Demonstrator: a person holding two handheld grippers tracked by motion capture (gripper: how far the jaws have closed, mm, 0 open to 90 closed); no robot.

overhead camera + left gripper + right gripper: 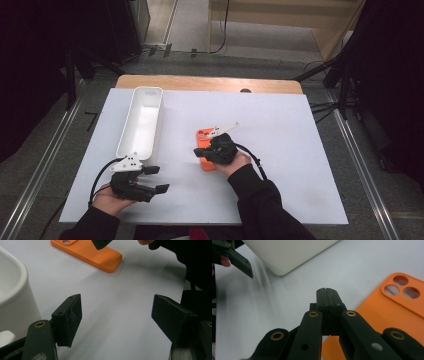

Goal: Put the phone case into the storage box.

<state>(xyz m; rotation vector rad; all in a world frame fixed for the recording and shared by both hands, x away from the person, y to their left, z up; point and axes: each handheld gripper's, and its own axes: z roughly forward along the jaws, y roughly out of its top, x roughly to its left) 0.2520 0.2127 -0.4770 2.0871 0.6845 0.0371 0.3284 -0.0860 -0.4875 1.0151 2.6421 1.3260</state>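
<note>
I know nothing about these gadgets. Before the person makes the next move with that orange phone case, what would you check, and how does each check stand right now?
1. Phone case lies flat on the white table cover, camera holes visible: ok.
2. Right gripper ready to grasp: not ok. Its jaws are pressed together with nothing between them, beside and over the case's edge.
3. Left gripper ready: ok. Its jaws stand apart over bare cover, holding nothing.
4. White bin upright on the table: ok. In the high view its inside looks bare.
5. Free path from the case to the bin: ok, nothing lies between them.
6. Whether the right gripper's tips touch the case: cannot tell.
</note>
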